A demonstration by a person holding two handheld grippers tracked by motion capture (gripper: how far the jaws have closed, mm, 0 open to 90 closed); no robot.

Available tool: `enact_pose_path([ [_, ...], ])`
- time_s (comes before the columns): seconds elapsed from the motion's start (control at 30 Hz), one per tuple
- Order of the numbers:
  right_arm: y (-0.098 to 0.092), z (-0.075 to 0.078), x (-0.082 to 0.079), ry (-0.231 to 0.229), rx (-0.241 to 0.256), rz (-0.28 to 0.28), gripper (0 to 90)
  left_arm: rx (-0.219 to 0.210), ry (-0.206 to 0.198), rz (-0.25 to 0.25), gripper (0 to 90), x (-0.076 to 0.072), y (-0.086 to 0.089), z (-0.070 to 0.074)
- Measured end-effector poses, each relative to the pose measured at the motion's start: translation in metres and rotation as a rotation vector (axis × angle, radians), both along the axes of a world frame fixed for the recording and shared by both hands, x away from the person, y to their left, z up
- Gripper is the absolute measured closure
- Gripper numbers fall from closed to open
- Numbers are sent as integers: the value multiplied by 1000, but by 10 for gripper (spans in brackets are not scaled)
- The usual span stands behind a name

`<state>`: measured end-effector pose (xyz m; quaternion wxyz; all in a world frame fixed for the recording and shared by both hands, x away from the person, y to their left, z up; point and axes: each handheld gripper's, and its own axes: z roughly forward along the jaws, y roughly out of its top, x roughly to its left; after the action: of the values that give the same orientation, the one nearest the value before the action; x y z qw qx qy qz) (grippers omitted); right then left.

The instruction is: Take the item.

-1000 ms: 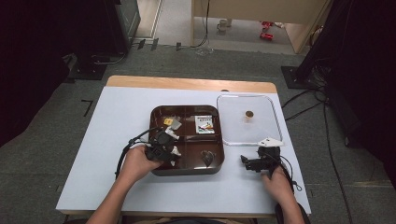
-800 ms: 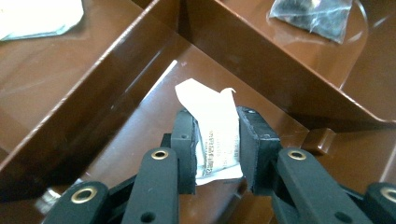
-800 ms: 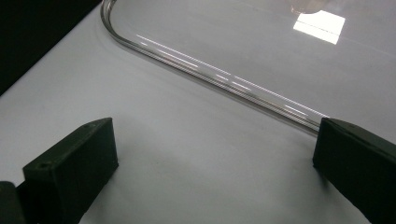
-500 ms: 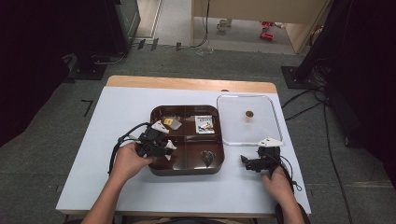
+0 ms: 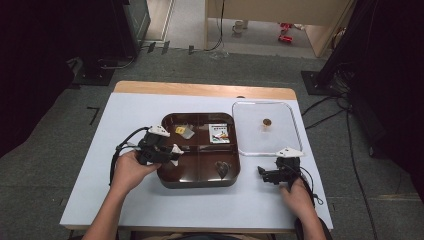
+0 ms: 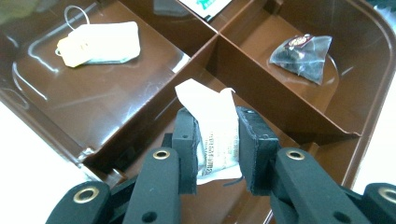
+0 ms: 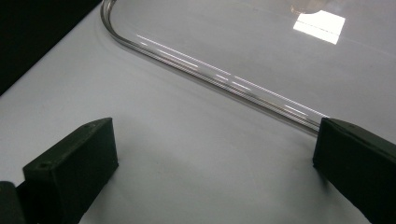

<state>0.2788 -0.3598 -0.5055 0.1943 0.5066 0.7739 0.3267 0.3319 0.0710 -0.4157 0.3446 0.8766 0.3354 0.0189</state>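
Observation:
A brown four-compartment tray (image 5: 200, 181) sits mid-table. My left gripper (image 5: 171, 152) is at the tray's left rim, shut on a white paper sachet (image 6: 205, 100) above the near-left compartment; the left gripper (image 6: 217, 128) pinches its lower half. A tea bag with a yellow tag (image 6: 100, 44) lies in the far-left compartment, and a dark pyramid tea bag (image 6: 303, 51) in the near-right one. A green-and-white packet (image 5: 218, 133) lies in the far-right compartment. My right gripper (image 5: 265, 172) rests open on the white table, and between the right gripper (image 7: 210, 154) jaws there is only bare table.
A clear shallow tray (image 5: 295, 131) stands right of the brown tray, with a small brown item (image 5: 266, 122) inside. Its rim (image 7: 210, 77) runs just ahead of my right gripper. The white table (image 5: 125, 120) ends in a wooden far edge; cables cross the floor at right.
My left gripper has drawn back to the left, from over the tray's near-left compartment to its left rim, holding the sachet. The right gripper has stayed still.

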Motion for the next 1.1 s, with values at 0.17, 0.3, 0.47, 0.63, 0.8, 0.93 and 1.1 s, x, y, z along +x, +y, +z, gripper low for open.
enact_pose_path([
  [0.17, 0, 0, 0, 0, 0, -1, 0, -17, -15, 20, 713, 0, 8, 4],
  [0.3, 0, 0, 0, 0, 0, -1, 0, -55, -15, 41, 713, 1, 17, 8],
  [0.47, 0, 0, 0, 0, 0, 0, 0, -108, -19, 68, 714, 1, 28, 14],
  [0.63, 0, 0, 0, 0, 1, 0, 0, -99, -39, 95, 714, 2, 38, 17],
  [0.8, 0, 0, 0, 0, 0, 0, 0, -75, -81, 136, 712, 1, 50, 20],
  [0.93, 0, 0, 0, 0, 0, -1, 0, -67, -91, 153, 712, 1, 55, 20],
  [1.1, 0, 0, 0, 0, 1, 0, 0, -55, -98, 188, 712, 3, 67, 20],
])
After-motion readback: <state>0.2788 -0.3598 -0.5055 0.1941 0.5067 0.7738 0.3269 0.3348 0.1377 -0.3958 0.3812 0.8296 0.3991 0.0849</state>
